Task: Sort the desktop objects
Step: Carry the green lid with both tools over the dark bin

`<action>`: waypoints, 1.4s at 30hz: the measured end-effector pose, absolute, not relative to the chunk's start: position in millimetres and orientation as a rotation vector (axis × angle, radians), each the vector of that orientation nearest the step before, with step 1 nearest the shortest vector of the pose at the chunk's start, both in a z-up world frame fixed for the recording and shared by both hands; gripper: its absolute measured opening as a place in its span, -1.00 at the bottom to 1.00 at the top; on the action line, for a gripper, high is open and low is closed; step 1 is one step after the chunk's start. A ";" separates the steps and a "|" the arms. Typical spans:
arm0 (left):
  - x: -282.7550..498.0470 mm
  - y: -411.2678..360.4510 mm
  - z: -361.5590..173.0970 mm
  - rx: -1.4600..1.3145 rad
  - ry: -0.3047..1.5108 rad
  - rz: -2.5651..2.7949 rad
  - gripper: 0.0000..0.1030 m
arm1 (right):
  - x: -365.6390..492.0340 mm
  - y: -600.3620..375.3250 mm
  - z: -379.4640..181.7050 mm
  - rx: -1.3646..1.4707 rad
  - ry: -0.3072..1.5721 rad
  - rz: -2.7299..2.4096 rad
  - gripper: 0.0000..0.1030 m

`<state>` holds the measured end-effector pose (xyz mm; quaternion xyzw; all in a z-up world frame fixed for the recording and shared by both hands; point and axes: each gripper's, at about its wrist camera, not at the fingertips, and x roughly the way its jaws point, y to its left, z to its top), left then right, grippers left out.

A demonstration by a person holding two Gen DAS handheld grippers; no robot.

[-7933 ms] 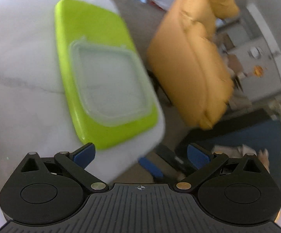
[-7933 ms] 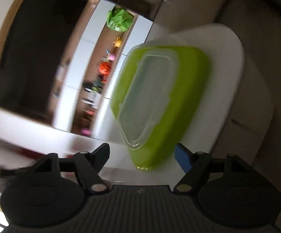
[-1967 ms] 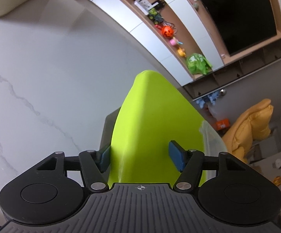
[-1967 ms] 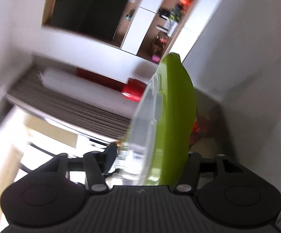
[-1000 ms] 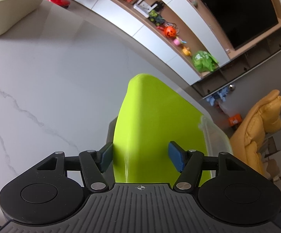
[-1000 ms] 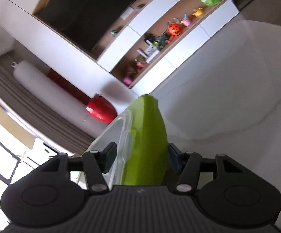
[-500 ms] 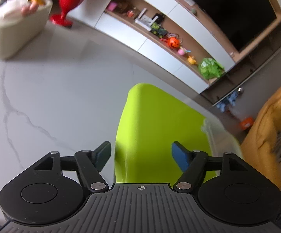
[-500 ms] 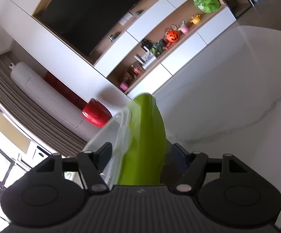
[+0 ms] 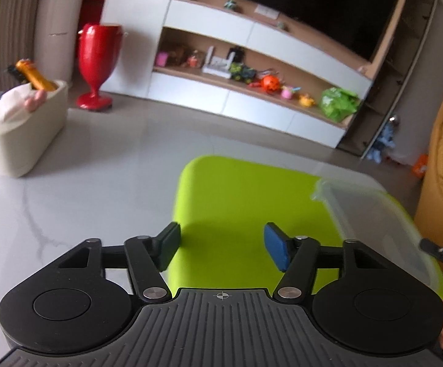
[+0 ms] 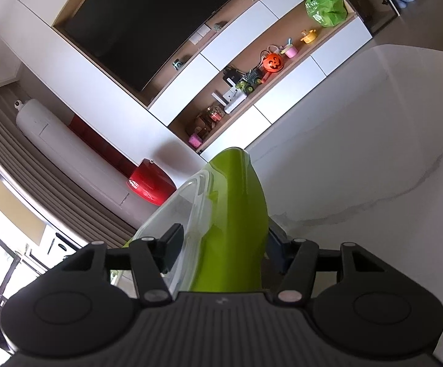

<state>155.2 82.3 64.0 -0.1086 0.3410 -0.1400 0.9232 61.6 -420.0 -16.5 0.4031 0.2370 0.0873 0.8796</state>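
Nearest in the left wrist view, the left gripper (image 9: 221,246) stands with its jaws spread wide; the lime-green tray (image 9: 246,202) lies between and beyond the pads, and neither pad is seen pressing on it. That tray rests on the white marble table (image 9: 68,189), and a clear plastic lid (image 9: 374,214) sits on its right part, near the right edge. At the far right of that view the tip of the other tool shows at the tray's right rim, blurred.

Seen from the right wrist, the right gripper (image 10: 221,252) has the tray (image 10: 236,220) edge-on between its fingers, with the clear lid (image 10: 172,211) on the left face. A narrow gap shows at the left pad, so whether it clamps or only straddles the tray cannot be told.

Farther off on the left of the table stands a cream container (image 9: 22,134) holding a tissue and a gold-topped thing. Beyond the table are a red vase (image 9: 97,64), a white shelf unit (image 9: 252,70) with toys, including an orange pumpkin (image 9: 267,83), and a green bag (image 9: 339,104). A dark screen (image 9: 298,6) hangs above.
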 end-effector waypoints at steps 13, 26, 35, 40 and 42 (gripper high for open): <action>145.7 157.4 35.5 -0.522 0.710 -0.195 0.68 | 59.9 -433.1 -22.2 0.875 0.439 0.177 0.14; 201.3 119.3 -0.3 -0.691 0.891 -0.345 0.70 | 61.2 -426.4 -16.4 0.833 0.451 0.170 0.16; 213.9 102.0 19.2 -0.560 0.774 -0.265 0.54 | 81.9 -425.0 -17.6 0.843 0.431 0.166 0.18; 209.5 101.3 16.9 -0.566 0.807 -0.279 0.58 | 91.4 -426.9 -9.1 0.811 0.449 0.166 0.18; 195.8 102.0 18.0 -0.543 0.791 -0.277 0.60 | 87.6 -427.5 -10.7 0.807 0.460 0.174 0.20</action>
